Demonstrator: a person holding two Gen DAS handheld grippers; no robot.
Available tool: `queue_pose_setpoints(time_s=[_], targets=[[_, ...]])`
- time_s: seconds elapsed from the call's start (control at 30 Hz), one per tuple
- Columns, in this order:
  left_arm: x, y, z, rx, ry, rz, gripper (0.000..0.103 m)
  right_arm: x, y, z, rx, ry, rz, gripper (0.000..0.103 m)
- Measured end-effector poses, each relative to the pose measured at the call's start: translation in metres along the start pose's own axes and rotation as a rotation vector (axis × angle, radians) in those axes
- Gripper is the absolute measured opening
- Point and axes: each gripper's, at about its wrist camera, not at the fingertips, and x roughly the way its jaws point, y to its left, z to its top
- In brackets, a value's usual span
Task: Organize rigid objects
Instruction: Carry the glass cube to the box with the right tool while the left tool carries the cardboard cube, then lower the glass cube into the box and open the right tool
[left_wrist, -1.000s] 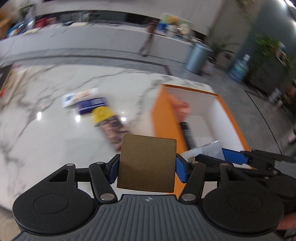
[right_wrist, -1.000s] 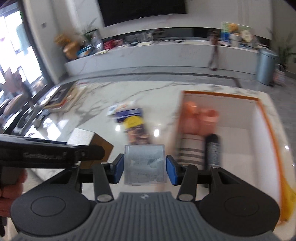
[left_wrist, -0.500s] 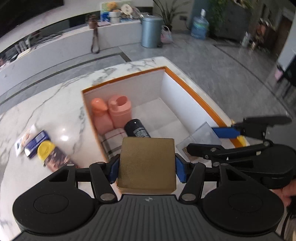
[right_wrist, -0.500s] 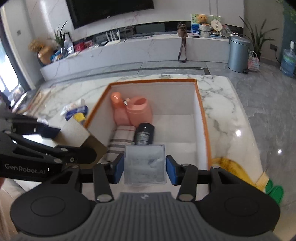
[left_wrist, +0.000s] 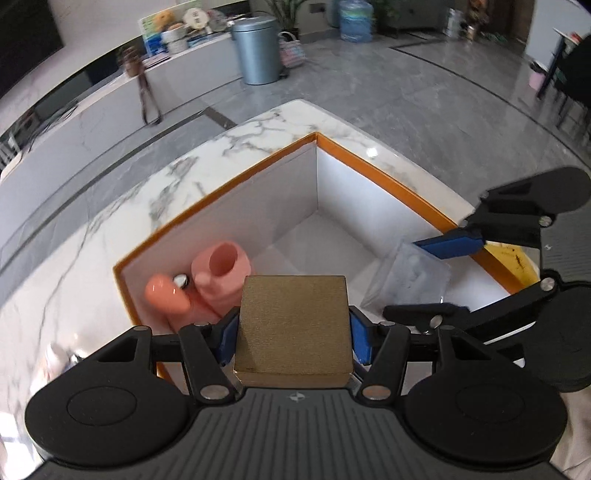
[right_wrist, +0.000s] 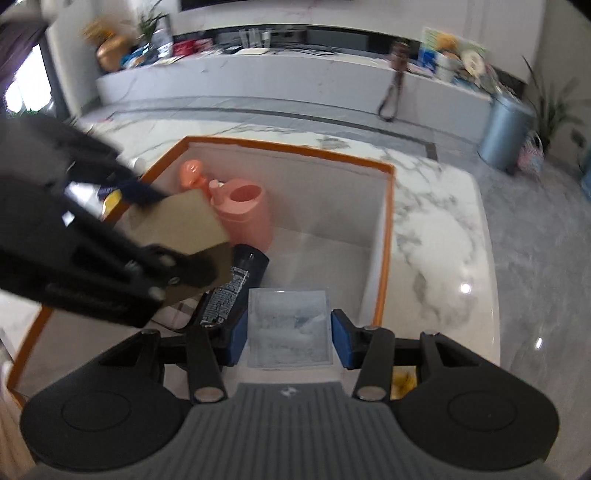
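Observation:
My left gripper (left_wrist: 293, 334) is shut on a gold-brown box (left_wrist: 293, 325) and holds it above the left part of the orange-rimmed white box (left_wrist: 373, 173). My right gripper (right_wrist: 289, 334) is shut on a clear plastic case (right_wrist: 289, 326), held over the box's near side; the case also shows in the left wrist view (left_wrist: 410, 275). Inside the box stand two pink bottles (left_wrist: 221, 273) and lies a black can (right_wrist: 236, 284). The gold-brown box also shows in the right wrist view (right_wrist: 177, 225).
The box stands on a white marble table (right_wrist: 439, 236) near its right edge. A yellow object (left_wrist: 511, 258) lies beside the box's right wall. Grey floor and a metal bin (left_wrist: 256, 51) lie beyond the table.
Both grippers have swung right from over the table to above the orange-rimmed box and come lower into it. Each still holds its object.

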Motion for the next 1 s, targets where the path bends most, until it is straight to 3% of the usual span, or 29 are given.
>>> queue_pose_setpoints(time_s=[0.3,0.43,0.6,1.0], targets=[[0.002,0.030,-0.005,-0.098,0.052,0.078,0.067,0.039,0.000,0.033,-0.070,0.066,0.027,0.049],[-0.006,0.040,-0.008,-0.116,0.023,0.034,0.067,0.050,-0.003,0.044,-0.045,0.058,0.015,0.049],[-0.003,0.044,-0.011,-0.073,-0.005,0.002,0.067,0.057,-0.008,0.055,0.045,0.051,-0.005,0.049],[0.005,0.050,-0.020,-0.105,-0.075,-0.047,0.067,0.073,-0.011,0.067,0.327,0.101,0.012,0.049]])
